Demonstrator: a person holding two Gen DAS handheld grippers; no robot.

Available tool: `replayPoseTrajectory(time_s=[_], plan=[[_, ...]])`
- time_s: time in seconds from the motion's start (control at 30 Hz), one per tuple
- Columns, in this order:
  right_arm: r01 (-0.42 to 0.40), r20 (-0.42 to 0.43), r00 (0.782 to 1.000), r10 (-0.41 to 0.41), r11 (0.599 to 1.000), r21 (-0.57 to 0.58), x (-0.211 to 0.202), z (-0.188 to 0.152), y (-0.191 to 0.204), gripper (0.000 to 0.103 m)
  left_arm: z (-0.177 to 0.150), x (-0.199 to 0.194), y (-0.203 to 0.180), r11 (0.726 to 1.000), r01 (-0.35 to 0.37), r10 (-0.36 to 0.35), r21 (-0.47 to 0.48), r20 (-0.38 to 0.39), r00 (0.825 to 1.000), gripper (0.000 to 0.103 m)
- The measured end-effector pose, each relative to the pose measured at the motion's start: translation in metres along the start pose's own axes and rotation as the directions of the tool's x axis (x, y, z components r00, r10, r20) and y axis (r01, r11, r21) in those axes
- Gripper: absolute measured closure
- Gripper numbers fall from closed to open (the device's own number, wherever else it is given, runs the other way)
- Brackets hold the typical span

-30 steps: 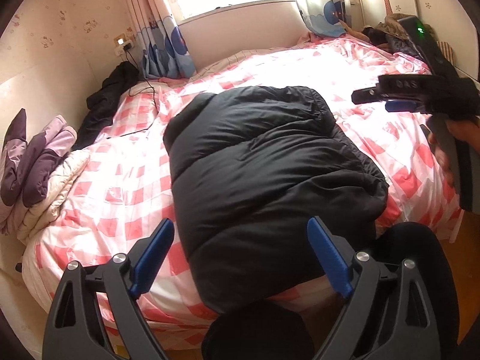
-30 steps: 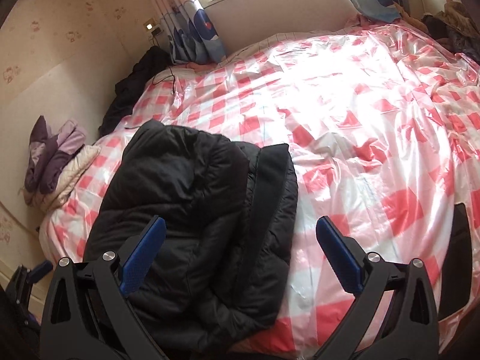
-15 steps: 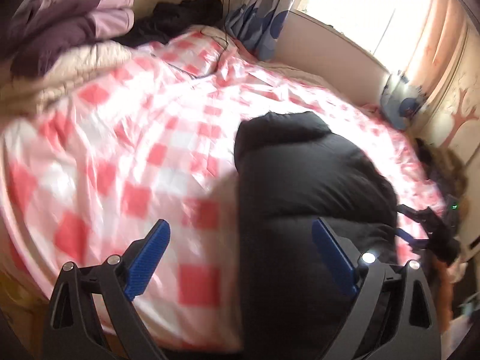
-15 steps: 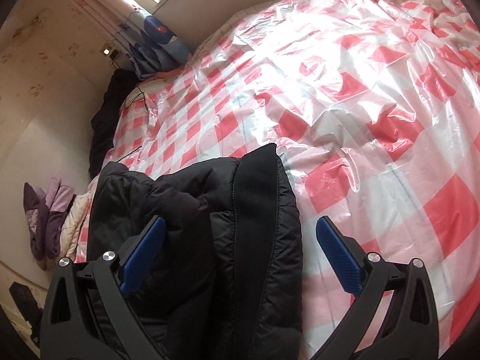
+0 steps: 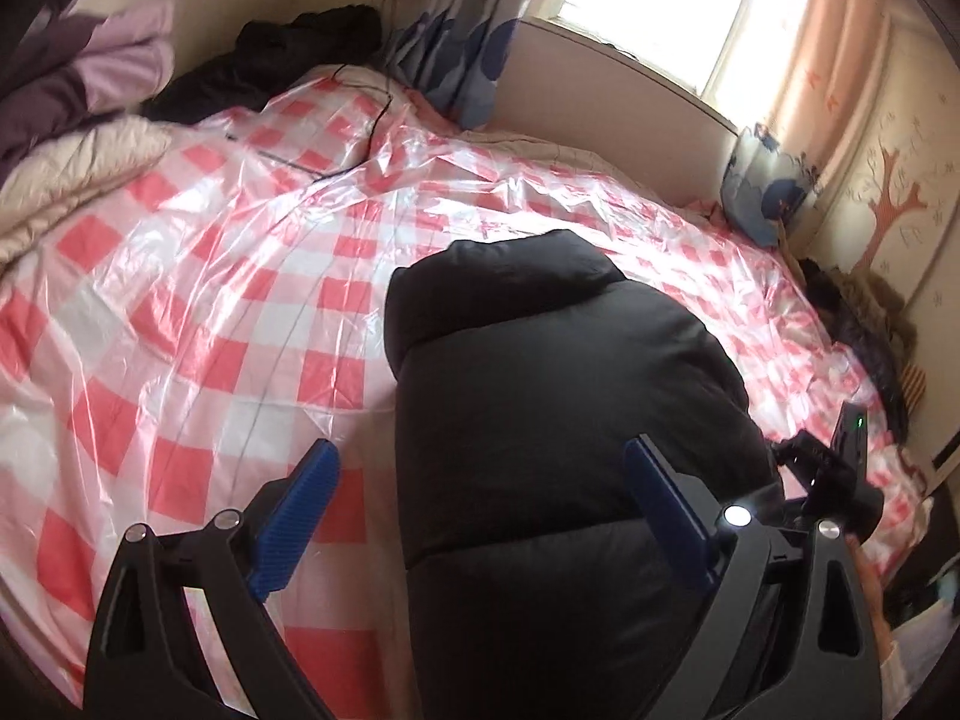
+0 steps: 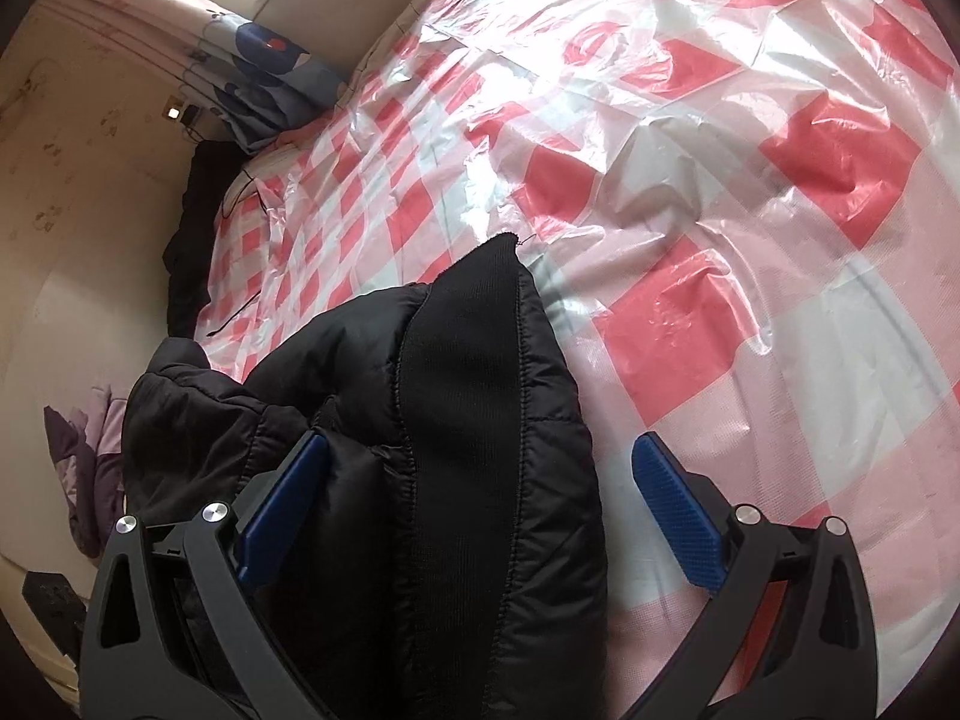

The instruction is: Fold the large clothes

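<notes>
A: Entry. Where does the garment lie?

B: The black quilted puffer jacket (image 5: 558,420) lies on the bed under the pink-and-white checked glossy plastic sheet cover (image 5: 198,312), at the near edge, right of centre in the left wrist view. It looks already doubled into a long bundle; the rounded far end may be the hood or collar, I cannot tell which.

A: Left gripper?

B: Left gripper (image 5: 480,516) hovers over the near left edge of the jacket. Jaws spread wide, holding nothing; the left finger is over bare sheet, the right finger over the jacket.

A: Right gripper?

B: Right gripper (image 6: 474,510) is low over the jacket's (image 6: 456,480) near right side, where a flat black knit band (image 6: 462,372) runs along the quilting. Jaws spread, nothing pinched. From the left wrist view the same tool (image 5: 834,480) sits at the jacket's right edge with a green light showing.

A: Step in hand?

B: Judgement: between grasps, both tools lining up on the near end for another fold. Task looks partly done, not finished.

A: Next move calls for?

B: Probably each gripper closing on a near corner through all layers, then lifting together and carrying the end toward the far end. The fill is thick and springy and the sheet slick, so a shallow pinch could slip or drag the bundle.

A: Surroundings?

B: Lilac and cream folded bedding (image 5: 84,120) at far left, dark clothes (image 5: 282,60) by the wall.
</notes>
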State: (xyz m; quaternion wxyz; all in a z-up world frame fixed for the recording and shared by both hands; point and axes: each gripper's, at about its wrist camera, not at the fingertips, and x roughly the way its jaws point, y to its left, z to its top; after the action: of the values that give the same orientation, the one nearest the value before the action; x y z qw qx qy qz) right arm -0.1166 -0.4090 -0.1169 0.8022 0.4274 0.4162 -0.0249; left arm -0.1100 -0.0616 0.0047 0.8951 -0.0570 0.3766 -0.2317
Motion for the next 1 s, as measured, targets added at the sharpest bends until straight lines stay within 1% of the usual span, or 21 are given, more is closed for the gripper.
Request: replayPoseTrajectory(time_s=[0.1,0.2,0.27,0.5,0.67,0.73,0.8,0.87,0.9,0.93,0.97,1.0], plan=[[-0.007,0.001,1.000,0.007,1.000,0.006,-0.001,0.000,0.000,0.006,-0.002,0.000,-0.011,0.998,-0.028,0.028,0.061,0.010,1.000,0.011],[-0.015,0.019,1.000,0.015,1.000,0.009,-0.008,0.002,0.003,0.006,-0.006,0.000,-0.014,0.995,-0.052,0.051,0.088,0.017,0.999,0.011],[-0.026,0.046,0.999,0.026,1.000,0.000,-0.016,0.003,0.009,0.006,-0.007,-0.001,-0.016,0.993,-0.060,0.058,0.105,0.023,0.998,0.011],[0.012,0.109,0.994,-0.001,0.995,-0.096,-0.032,0.006,0.036,0.006,-0.011,-0.004,-0.023,0.986,-0.084,0.080,0.145,0.034,0.996,0.011],[0.002,0.091,0.996,0.006,0.996,-0.088,-0.026,0.005,0.037,0.006,-0.011,-0.005,-0.025,0.981,-0.102,0.096,0.164,0.046,0.994,0.011],[0.000,0.123,0.992,0.009,0.997,-0.076,-0.032,0.004,0.035,0.006,-0.011,-0.006,-0.025,0.980,-0.103,0.096,0.169,0.044,0.994,0.011],[-0.005,0.184,0.983,0.015,0.999,-0.055,-0.042,0.003,0.032,0.006,-0.012,-0.006,-0.025,0.980,-0.104,0.098,0.172,0.042,0.994,0.011],[-0.018,0.221,0.975,0.032,0.998,-0.067,-0.051,0.004,0.035,0.006,-0.011,-0.005,-0.021,0.983,-0.085,0.080,0.165,0.034,0.996,0.011],[-0.009,0.224,0.974,0.032,0.995,-0.101,-0.051,0.005,0.042,0.006,-0.009,-0.006,-0.016,0.987,-0.061,0.058,0.147,0.028,0.998,0.011],[0.006,0.211,0.977,0.023,0.991,-0.136,-0.049,0.006,0.049,0.006,-0.005,-0.006,-0.005,0.995,-0.028,0.027,0.093,0.021,0.999,0.011],[0.026,0.177,0.984,0.007,0.983,-0.181,-0.042,0.006,0.057,0.006,-0.002,-0.006,0.004,0.999,-0.001,0.001,0.043,0.016,1.000,0.011],[0.053,0.141,0.990,-0.022,0.974,-0.220,-0.034,0.006,0.063,0.006,0.001,-0.005,0.018,0.999,0.036,-0.036,-0.028,0.012,0.999,0.010]])
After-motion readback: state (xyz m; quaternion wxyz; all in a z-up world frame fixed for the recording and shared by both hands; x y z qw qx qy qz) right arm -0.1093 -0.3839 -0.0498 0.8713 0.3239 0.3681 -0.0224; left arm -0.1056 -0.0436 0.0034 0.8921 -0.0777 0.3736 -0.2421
